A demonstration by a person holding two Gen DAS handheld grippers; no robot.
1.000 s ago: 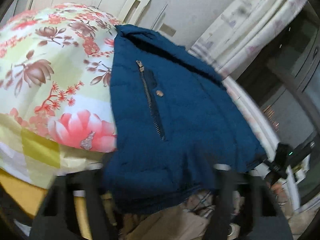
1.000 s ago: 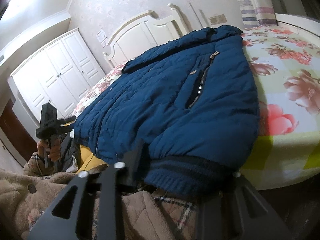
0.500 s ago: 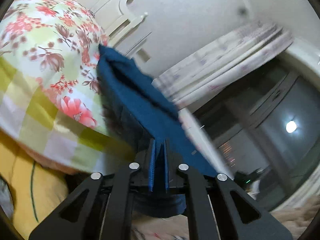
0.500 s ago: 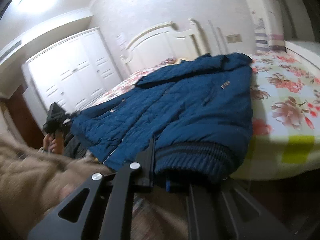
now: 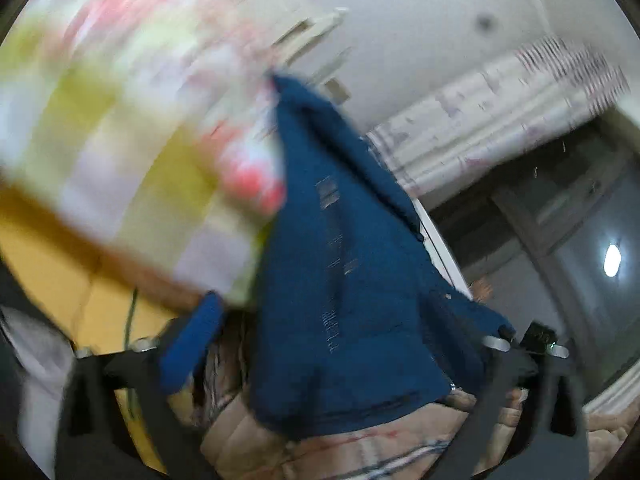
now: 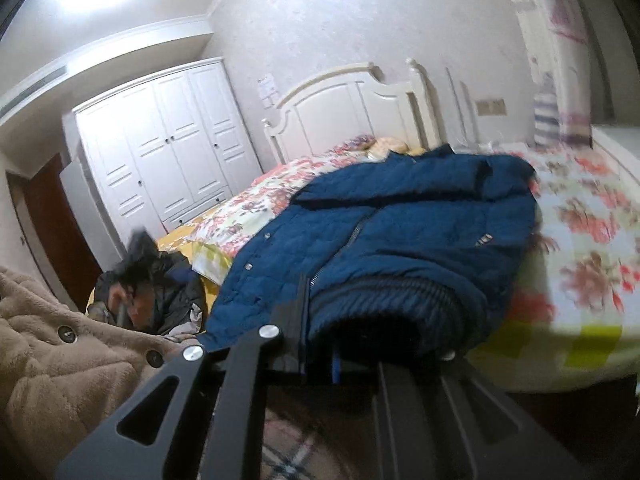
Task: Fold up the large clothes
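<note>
A large dark blue quilted jacket (image 6: pixel 400 232) lies on the floral bedspread (image 6: pixel 592 248), its ribbed hem at the near edge of the bed. My right gripper (image 6: pixel 340 360) is shut on the ribbed hem (image 6: pixel 384 300), which drapes over its fingers. In the blurred left wrist view the jacket (image 5: pixel 344 280) hangs down between the wide-apart fingers of my left gripper (image 5: pixel 340 344). One blue pad (image 5: pixel 192 344) shows bare at the left. The left gripper is open, with the jacket edge lying loose between its fingers.
A beige fleece coat (image 6: pixel 60 352) fills the lower left. Dark clothes (image 6: pixel 160 280) lie at the bed's left corner on a yellow sheet. A white headboard (image 6: pixel 352 104), a white wardrobe (image 6: pixel 160 140) and curtains (image 5: pixel 500 112) stand around the bed.
My left gripper was shut on the jacket edge half a second ago and has opened wide while swinging fast. My right gripper stays shut on the hem and has tilted up slightly.
</note>
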